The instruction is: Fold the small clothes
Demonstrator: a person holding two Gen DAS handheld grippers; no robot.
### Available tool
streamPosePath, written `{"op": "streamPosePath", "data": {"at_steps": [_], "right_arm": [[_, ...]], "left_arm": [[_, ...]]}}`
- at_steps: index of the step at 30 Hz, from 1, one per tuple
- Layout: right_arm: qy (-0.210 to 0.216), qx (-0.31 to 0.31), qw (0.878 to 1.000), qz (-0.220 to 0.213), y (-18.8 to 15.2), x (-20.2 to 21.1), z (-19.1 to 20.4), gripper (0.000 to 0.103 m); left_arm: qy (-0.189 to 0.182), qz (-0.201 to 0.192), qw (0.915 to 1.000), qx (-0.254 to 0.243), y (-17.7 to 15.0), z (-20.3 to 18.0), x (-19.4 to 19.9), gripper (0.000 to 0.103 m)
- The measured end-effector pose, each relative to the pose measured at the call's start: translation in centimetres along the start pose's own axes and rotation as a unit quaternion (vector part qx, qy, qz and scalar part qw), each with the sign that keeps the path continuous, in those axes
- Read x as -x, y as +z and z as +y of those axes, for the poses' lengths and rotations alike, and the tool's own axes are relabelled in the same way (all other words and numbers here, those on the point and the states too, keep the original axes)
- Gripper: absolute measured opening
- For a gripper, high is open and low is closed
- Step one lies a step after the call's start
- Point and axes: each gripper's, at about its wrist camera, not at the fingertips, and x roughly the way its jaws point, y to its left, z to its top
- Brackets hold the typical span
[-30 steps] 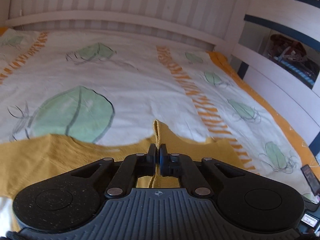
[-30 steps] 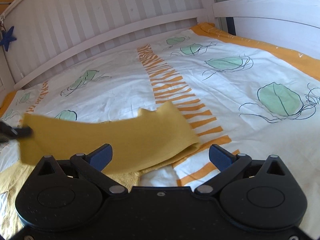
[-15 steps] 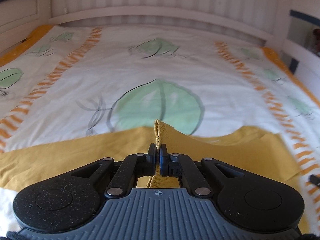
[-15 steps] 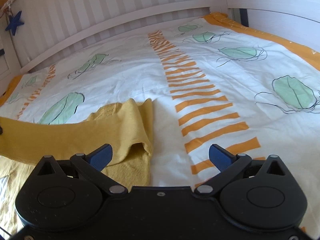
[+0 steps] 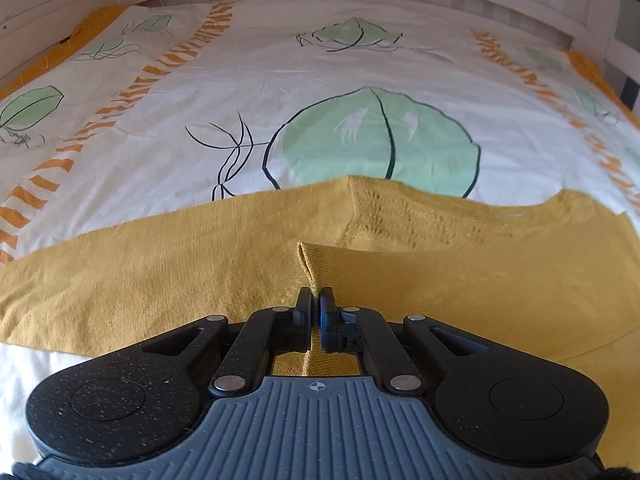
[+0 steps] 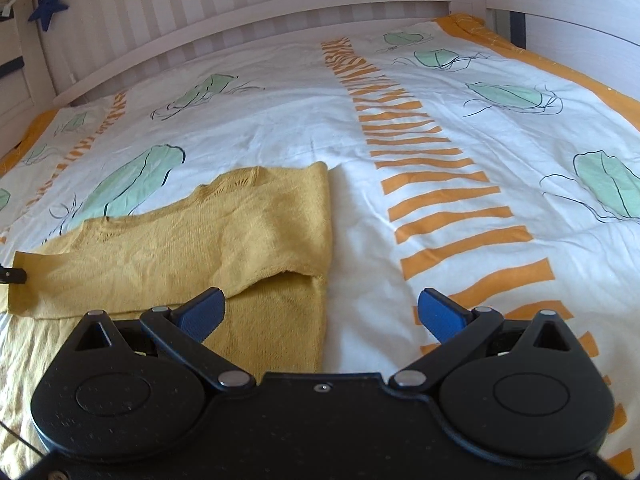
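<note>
A mustard-yellow knit top (image 5: 460, 272) lies spread on the bed, its right sleeve folded leftward across the body (image 6: 192, 248). My left gripper (image 5: 315, 294) is shut on the cuff end of that sleeve, which stands up as a pinched ridge between the pads. In the right wrist view the left gripper's tip (image 6: 14, 276) shows at the far left edge, holding the sleeve end low over the garment. My right gripper (image 6: 320, 312) hangs open just above the top's right side edge, nothing between its blue pads.
The bed cover (image 6: 440, 152) is white with green leaf prints and orange stripe bands. A white slatted headboard (image 6: 240, 12) runs along the far side, a white side rail (image 6: 580, 28) on the right. A blue star (image 6: 48, 6) hangs at top left.
My left gripper carried the sleeve end leftward across the top and down, so the sleeve now lies folded over the body. The right gripper stayed open and barely shifted.
</note>
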Motion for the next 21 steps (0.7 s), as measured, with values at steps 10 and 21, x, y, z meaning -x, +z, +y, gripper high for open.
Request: {"op": "streamPosePath", "data": {"at_steps": [10,21], "right_arm": [[0.006,0.018,1.000,0.016,-0.4,-0.7,0.7,0.102],[-0.016,-0.026,0.999,-0.020,0.2,-0.3,-1.1,0.102]], "left_arm": [[0.075,0.013,0.9970,-0.013,-1.5,0.1,-3.2,0.007],[0.042,-0.020,0.9979,0.044,-3.9,2.6,2.1,0.037]]}}
